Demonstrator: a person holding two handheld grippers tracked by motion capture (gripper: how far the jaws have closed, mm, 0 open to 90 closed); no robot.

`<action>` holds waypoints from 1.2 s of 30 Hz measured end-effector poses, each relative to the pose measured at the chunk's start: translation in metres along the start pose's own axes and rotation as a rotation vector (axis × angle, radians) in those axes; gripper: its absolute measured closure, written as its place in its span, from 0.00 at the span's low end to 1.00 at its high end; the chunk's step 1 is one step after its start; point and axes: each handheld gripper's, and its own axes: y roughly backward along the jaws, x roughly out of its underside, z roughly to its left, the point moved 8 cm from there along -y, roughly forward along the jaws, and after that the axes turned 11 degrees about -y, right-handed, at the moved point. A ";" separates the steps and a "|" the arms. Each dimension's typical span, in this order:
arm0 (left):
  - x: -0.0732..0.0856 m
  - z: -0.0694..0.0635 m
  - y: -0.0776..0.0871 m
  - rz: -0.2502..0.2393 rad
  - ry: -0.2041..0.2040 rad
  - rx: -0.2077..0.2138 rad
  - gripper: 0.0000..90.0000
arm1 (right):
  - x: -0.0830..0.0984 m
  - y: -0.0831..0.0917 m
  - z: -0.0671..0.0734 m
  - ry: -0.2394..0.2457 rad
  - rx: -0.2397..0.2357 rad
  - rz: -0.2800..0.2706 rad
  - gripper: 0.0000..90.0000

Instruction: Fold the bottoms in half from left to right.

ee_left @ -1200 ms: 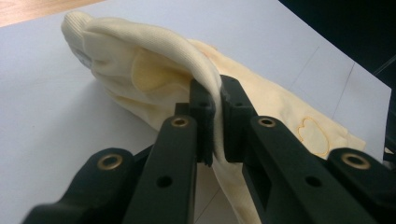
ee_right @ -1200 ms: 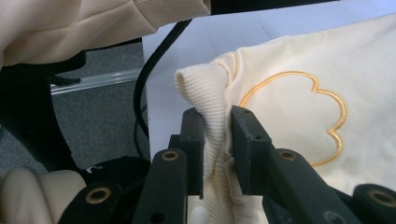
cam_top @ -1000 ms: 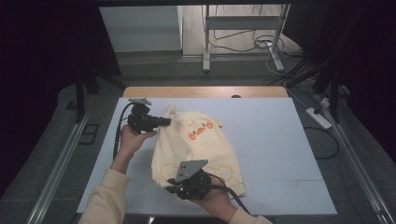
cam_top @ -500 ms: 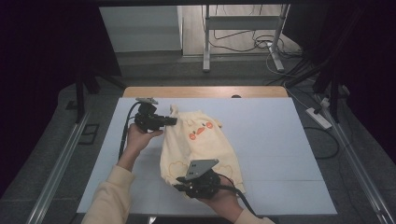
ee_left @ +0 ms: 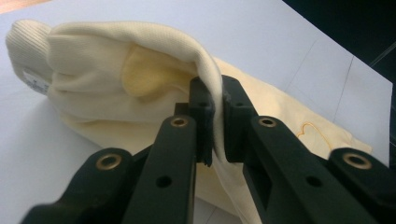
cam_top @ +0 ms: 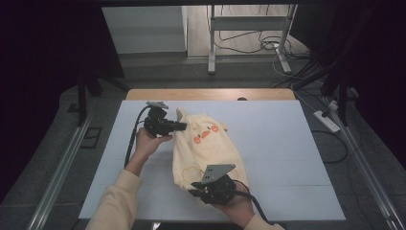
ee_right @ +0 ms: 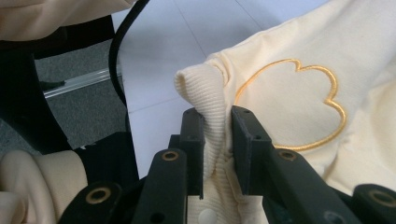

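Cream-yellow cotton baby garment (cam_top: 207, 146) with ribbed cuffs and orange embroidery lies crumpled near the middle of the white table top (cam_top: 287, 143), between the two hands. At the far left edge of the cloth, the left gripper (cam_top: 183, 126) points across the table and is clenched on a thin fold of the fabric; in the left gripper view (ee_left: 215, 122) the cloth drapes over and runs down between the two black jaws, pinched tight, with a ribbed cuff and a small white label (ee_left: 36, 80) off to the left. At the near edge of the garment the right gripper (cam_top: 196, 188), topped by a grey three-cornered plate (cam_top: 217, 172), grasps a ribbed hem; in the right gripper view (ee_right: 218, 140) the thick ribbed band stands up between the jaws, which press on it from both sides, just beside an orange outlined embroidered shape (ee_right: 292, 105). Both forearms wear pale cream sleeves (cam_top: 117, 203).
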 end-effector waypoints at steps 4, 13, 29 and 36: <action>-0.001 -0.001 -0.004 -0.006 0.006 0.012 0.93 | 0.003 0.004 -0.004 -0.009 0.010 -0.005 0.83; -0.002 -0.004 -0.013 0.002 -0.002 0.022 0.93 | 0.008 0.011 -0.008 -0.034 0.016 -0.011 0.83; -0.002 -0.012 -0.026 0.016 -0.014 0.029 0.93 | 0.021 0.027 -0.017 -0.073 0.032 -0.017 0.83; -0.003 -0.014 -0.031 0.013 -0.013 0.035 0.93 | 0.025 0.034 -0.022 -0.089 0.038 -0.023 0.83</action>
